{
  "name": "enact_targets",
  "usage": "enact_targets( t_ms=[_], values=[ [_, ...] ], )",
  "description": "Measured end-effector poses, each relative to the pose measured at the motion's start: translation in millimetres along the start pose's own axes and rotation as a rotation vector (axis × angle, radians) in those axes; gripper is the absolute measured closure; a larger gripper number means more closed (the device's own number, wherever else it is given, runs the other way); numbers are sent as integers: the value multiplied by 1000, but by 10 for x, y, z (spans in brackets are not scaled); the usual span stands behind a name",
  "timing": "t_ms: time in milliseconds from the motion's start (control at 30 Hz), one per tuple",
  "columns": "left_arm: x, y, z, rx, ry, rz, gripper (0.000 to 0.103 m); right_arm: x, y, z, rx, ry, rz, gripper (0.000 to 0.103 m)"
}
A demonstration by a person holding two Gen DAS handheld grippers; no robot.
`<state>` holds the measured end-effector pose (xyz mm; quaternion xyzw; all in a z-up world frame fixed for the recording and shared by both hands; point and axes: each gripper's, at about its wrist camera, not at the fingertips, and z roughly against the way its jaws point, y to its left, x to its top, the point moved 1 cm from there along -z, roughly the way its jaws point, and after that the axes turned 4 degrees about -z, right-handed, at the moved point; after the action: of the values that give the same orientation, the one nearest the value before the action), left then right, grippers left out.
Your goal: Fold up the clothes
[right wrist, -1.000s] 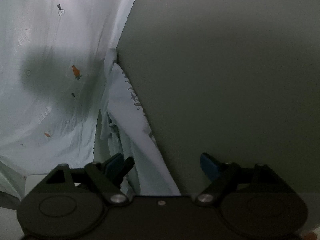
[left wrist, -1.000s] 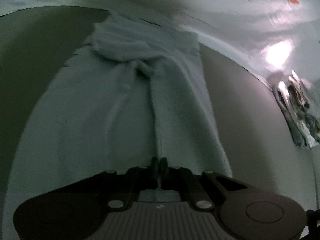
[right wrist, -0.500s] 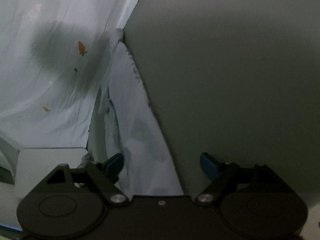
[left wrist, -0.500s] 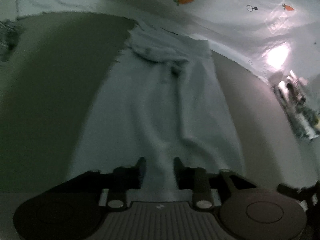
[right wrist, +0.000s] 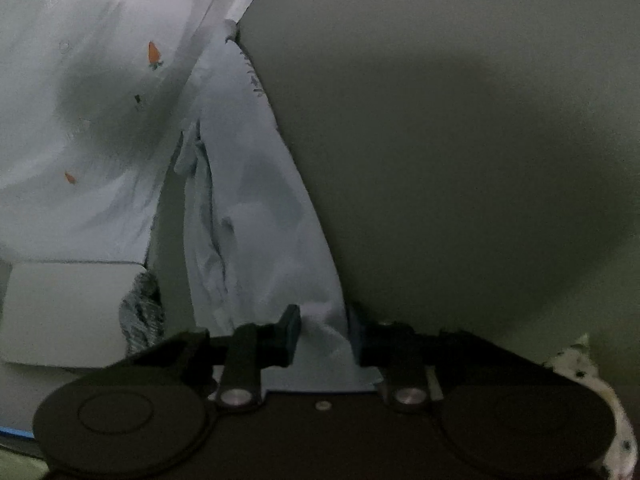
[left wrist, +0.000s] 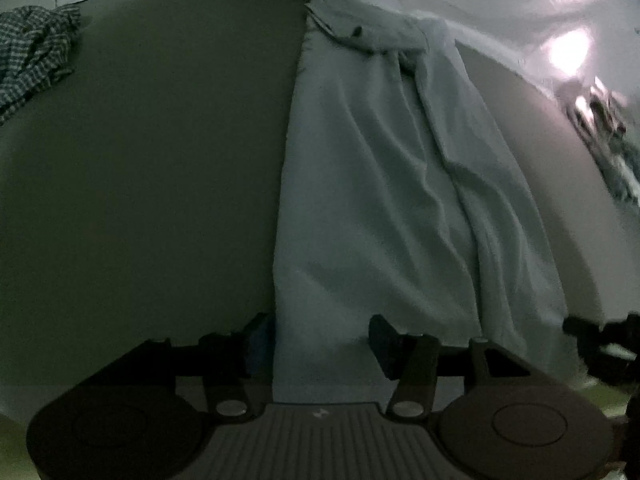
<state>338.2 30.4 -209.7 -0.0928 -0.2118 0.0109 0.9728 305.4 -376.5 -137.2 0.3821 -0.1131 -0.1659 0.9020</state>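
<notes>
my left wrist view looks steeply down, close over the pale garment (left wrist: pixel 380 200); my right wrist view faces forward-down along the same garment's edge.

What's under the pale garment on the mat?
The pale garment lies on a dark mat, which shows along both sides. Anything beneath the cloth itself is covered.
</notes>
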Motion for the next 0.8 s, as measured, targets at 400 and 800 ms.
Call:
enact_targets(
  t_ms=[400,800],
  values=[
    [-74,-43,35,100,51,-36,88,-182,140,65,-117,-40,33,93],
    [-188,508,152,-114,56,224,90,-286,14,281,-86,-28,-48,84]
  ],
)
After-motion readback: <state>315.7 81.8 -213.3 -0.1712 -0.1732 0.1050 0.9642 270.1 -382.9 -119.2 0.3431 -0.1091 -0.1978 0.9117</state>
